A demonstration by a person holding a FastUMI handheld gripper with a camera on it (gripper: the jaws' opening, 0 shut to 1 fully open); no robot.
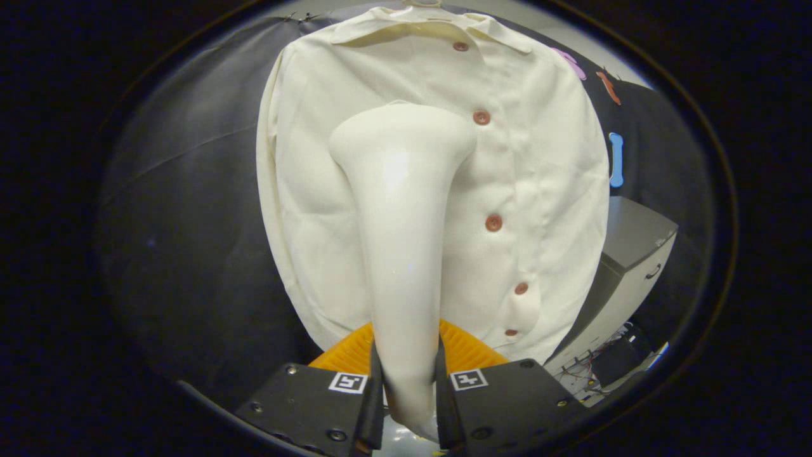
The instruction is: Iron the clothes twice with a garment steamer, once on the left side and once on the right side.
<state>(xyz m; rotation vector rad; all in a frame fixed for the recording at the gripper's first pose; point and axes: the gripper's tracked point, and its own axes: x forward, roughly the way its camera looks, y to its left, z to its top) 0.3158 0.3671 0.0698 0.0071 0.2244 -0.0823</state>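
Two fingers (355,355) of the gripper (406,381) are pinching the handle of the white garment steamer (403,209), whose head is pointing up against the left half of the cream button-up shirt (539,165) hanging on the dark cloth wall; a grey cabinet (625,266) is standing further right

The steamer (403,209) hides the shirt's (304,190) middle, and its handle's lower end is cut off.
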